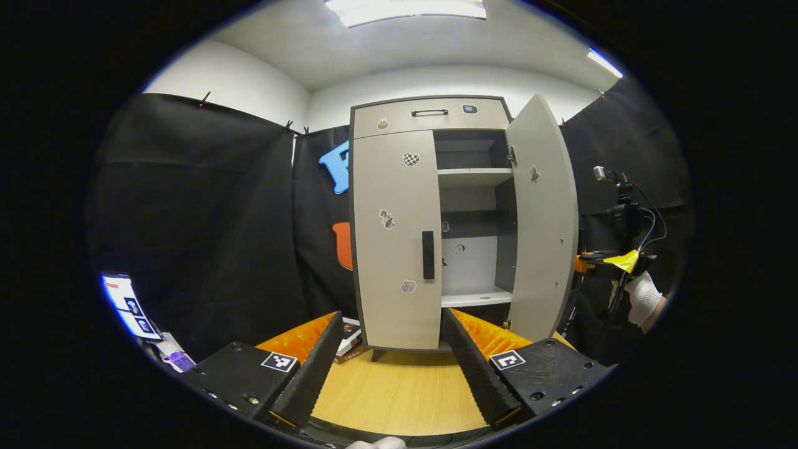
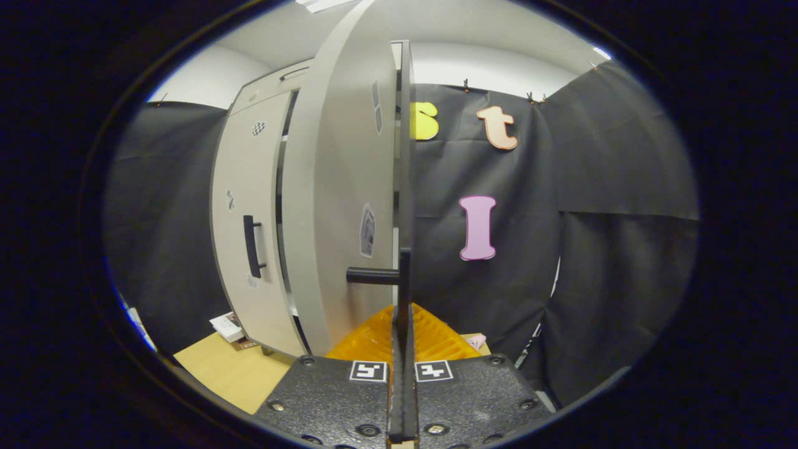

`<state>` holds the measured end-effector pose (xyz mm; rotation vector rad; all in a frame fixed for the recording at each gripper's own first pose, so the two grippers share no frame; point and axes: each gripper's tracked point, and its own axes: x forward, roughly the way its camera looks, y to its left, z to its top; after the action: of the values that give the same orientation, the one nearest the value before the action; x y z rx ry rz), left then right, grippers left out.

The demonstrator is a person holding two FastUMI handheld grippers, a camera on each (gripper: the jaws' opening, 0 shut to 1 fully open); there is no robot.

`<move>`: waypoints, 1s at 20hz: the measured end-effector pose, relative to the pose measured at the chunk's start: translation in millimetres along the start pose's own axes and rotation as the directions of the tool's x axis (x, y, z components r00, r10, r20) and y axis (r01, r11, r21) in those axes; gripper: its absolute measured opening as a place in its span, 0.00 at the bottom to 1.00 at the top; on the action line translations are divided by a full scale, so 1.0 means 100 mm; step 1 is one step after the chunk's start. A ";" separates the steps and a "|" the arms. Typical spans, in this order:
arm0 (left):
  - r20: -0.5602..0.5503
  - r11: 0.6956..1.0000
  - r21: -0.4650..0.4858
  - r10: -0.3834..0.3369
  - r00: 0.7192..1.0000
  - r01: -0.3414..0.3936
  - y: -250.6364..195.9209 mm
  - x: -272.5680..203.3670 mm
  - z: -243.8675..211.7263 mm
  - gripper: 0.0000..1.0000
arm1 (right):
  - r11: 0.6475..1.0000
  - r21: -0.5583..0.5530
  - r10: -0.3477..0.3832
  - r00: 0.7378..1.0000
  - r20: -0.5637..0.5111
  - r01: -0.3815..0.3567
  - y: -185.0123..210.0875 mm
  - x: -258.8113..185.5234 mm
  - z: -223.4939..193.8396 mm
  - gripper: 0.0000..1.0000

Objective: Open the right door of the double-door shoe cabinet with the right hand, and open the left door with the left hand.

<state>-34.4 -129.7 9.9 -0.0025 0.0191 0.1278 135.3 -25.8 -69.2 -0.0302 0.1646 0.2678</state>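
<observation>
Gripping the right grey cabinet door (image 2: 340, 206) edge, the right gripper (image 2: 403, 349) has its fingers clenched on it. The left gripper (image 1: 386, 362), fingers released, should square up to the closed left door's black bar handle (image 1: 427, 254).

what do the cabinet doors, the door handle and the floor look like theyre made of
Cabinet doors: likely laminated board, matt grey, flat and grainless with a darker edge. Left door's handle: black bar, plastic or coated metal; cannot tell which. Floor: pale wood-look surface with fine grain lines, probably laminate.
</observation>
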 end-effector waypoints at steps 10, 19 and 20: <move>-0.016 0.997 0.001 0.076 0.997 -0.076 -0.09 -0.15 -0.07 0.96 | 0.998 0.053 0.017 0.999 -0.030 -0.015 0.02 -0.05 -0.01 0.04; 0.002 0.999 0.027 -0.018 1.000 0.018 0.44 0.21 -0.01 0.96 | 0.992 0.031 -0.127 0.984 0.123 0.124 0.11 -1.02 0.39 1.00; -0.001 0.999 0.031 -0.037 0.999 0.037 0.51 0.28 -0.04 0.96 | 0.992 0.044 -0.126 0.985 0.115 0.122 0.24 -1.13 0.36 1.00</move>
<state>-13.7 -75.4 5.4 0.0283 0.0215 0.0908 27.4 -30.4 -14.7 0.0115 0.0504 0.1413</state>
